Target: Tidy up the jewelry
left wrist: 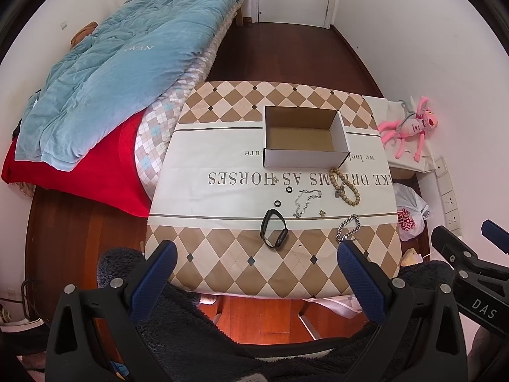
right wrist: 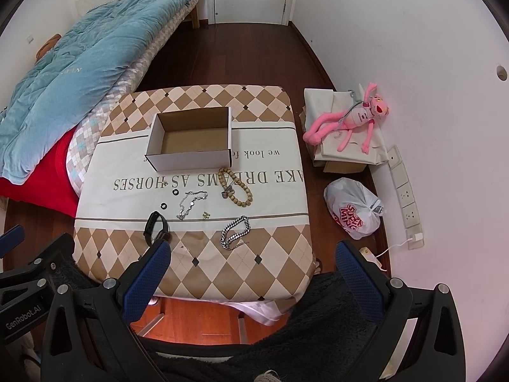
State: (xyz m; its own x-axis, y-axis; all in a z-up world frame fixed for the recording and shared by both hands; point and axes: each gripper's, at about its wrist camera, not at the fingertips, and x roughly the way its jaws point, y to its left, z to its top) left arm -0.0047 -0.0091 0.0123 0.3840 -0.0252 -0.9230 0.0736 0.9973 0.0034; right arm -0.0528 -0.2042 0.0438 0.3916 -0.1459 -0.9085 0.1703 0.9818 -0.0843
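Observation:
An empty open cardboard box (left wrist: 303,137) (right wrist: 191,141) stands on the far half of the cloth-covered table (left wrist: 222,261) (right wrist: 254,267). In front of it lie a wooden bead bracelet (left wrist: 345,186) (right wrist: 237,187), a thin silver chain (left wrist: 303,202) (right wrist: 191,203), a chunky silver chain bracelet (left wrist: 348,227) (right wrist: 233,232), a black smart band (left wrist: 273,227) (right wrist: 156,227), two small black rings (left wrist: 277,203) (left wrist: 289,189) and a small gold piece (left wrist: 322,212) (right wrist: 206,215). My left gripper (left wrist: 256,267) is open and empty above the near table edge. My right gripper (right wrist: 253,265) is open and empty, also near that edge.
A bed with a blue quilt (left wrist: 111,73) and red sheet (left wrist: 95,172) lies left of the table. A pink plush toy (right wrist: 353,117) on a box, a white plastic bag (right wrist: 353,208) and wall sockets (right wrist: 407,200) are on the right.

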